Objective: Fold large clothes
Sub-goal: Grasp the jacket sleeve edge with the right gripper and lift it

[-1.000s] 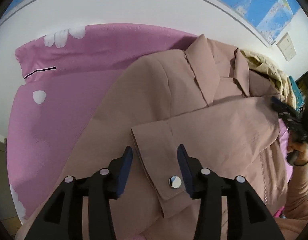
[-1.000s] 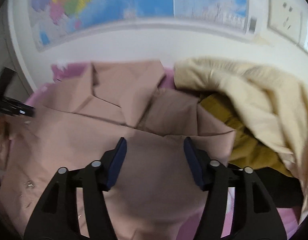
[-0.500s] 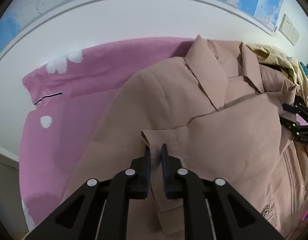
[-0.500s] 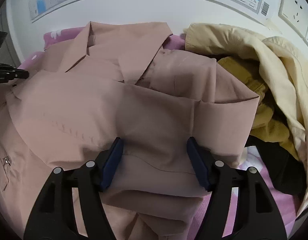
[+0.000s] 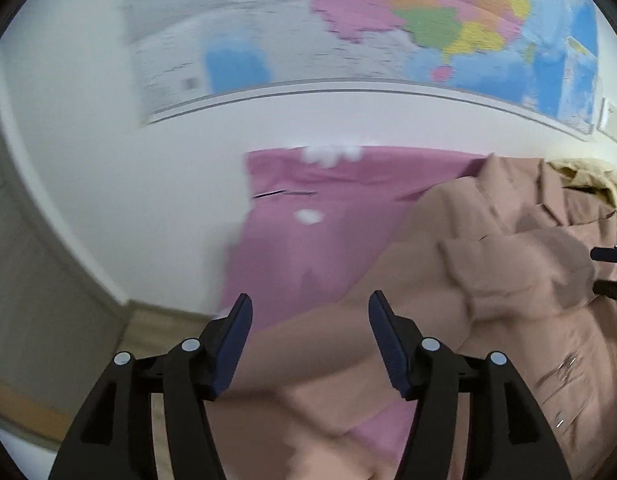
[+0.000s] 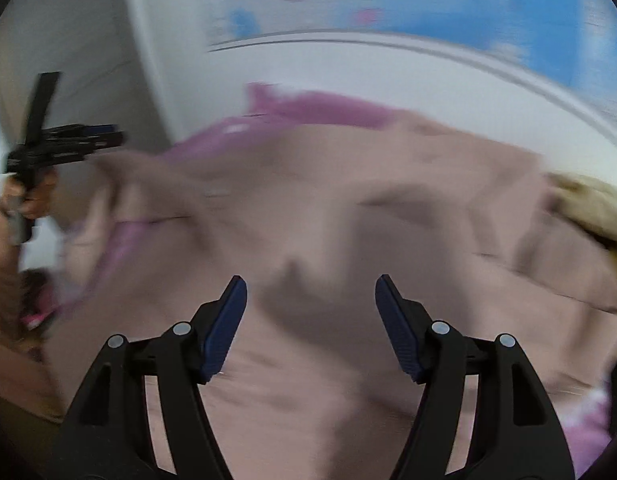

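Observation:
A large dusty-pink jacket (image 5: 508, 280) lies spread on a pink sheet (image 5: 308, 240), with a sleeve folded across its front. My left gripper (image 5: 310, 316) is open and empty, raised over the jacket's left edge. My right gripper (image 6: 310, 296) is open and empty above the jacket's body (image 6: 328, 208). The left gripper also shows at the left edge of the right wrist view (image 6: 68, 142). Both views are blurred by motion.
A cream and mustard pile of clothes (image 5: 588, 172) lies at the jacket's right, also in the right wrist view (image 6: 592, 204). A white wall with a world map (image 5: 388, 32) stands behind the bed. A grey cabinet side (image 5: 36, 280) is at the left.
My left gripper let go of the sleeve cuff, opened and pulled back to the left. My right gripper lifted off the jacket and swung left. Both views tilted up toward the wall.

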Tool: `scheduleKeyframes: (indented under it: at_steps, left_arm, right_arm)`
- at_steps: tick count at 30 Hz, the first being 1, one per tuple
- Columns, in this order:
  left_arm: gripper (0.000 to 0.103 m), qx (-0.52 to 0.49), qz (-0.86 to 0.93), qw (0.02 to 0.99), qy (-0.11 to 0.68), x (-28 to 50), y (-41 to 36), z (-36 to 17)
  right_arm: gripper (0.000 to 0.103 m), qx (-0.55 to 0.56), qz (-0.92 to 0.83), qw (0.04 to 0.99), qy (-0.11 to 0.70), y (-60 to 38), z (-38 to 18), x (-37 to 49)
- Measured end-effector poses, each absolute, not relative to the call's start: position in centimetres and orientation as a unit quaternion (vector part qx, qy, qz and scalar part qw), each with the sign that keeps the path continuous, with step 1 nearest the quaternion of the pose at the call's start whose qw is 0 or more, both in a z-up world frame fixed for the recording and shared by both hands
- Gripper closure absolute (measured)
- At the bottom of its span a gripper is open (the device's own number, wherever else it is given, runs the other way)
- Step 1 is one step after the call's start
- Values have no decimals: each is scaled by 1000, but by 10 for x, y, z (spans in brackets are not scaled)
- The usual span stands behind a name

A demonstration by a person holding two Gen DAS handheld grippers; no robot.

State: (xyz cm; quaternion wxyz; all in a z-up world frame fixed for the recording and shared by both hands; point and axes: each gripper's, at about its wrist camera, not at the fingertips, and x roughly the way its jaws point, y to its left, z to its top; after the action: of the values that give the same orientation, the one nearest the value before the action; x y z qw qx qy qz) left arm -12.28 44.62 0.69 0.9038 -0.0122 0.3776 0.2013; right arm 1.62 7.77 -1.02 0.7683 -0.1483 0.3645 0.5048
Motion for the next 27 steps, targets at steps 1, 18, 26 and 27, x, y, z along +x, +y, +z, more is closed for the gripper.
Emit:
scheduleKeyframes:
  at_steps: [1, 18, 26, 27]
  left_arm:
    - [45, -9, 211, 902, 376, -136, 449, 7]
    - [43, -101, 197, 912, 346, -195, 473, 3]
    - [40, -74, 184, 951, 237, -229, 463, 56]
    - [40, -73, 180, 955, 225, -230, 459, 63]
  right_arm:
    - [37, -150, 531, 750, 365, 94, -11, 4]
    - [100, -187, 683, 568, 419, 315, -53, -140]
    - [99, 10, 742, 538, 400, 236, 61, -85]
    - [99, 38, 742, 546, 388, 217, 78, -71]
